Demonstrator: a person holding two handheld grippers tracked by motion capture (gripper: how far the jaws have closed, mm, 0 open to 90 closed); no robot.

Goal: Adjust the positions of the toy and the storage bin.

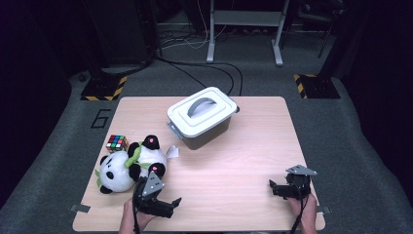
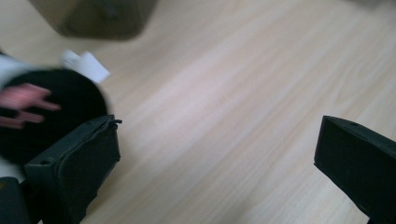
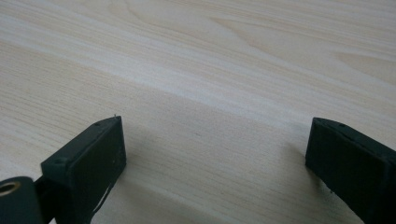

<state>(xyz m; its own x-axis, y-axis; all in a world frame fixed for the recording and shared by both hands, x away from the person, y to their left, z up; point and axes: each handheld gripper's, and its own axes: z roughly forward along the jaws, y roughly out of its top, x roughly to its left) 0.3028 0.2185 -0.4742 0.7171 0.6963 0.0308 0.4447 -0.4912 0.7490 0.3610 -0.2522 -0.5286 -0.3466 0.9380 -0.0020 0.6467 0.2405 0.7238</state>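
Both grippers empty, jaws spread wide. My left gripper (image 1: 165, 204) sits at lower left of the frame, just beside the plush panda (image 1: 129, 165), angled for a reach. My right gripper (image 1: 282, 190) waits lower right, near the table (image 1: 253, 161) edge. Lidded bin (image 1: 202, 122) stands upper centre; open wood between.

Lidded bin (image 1: 202, 118) mid-table — Rubik's cube (image 1: 117, 143) far left

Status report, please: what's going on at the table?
Left gripper and right gripper open, empty. Black-and-white plush panda beside left gripper, untouched. Nothing between.
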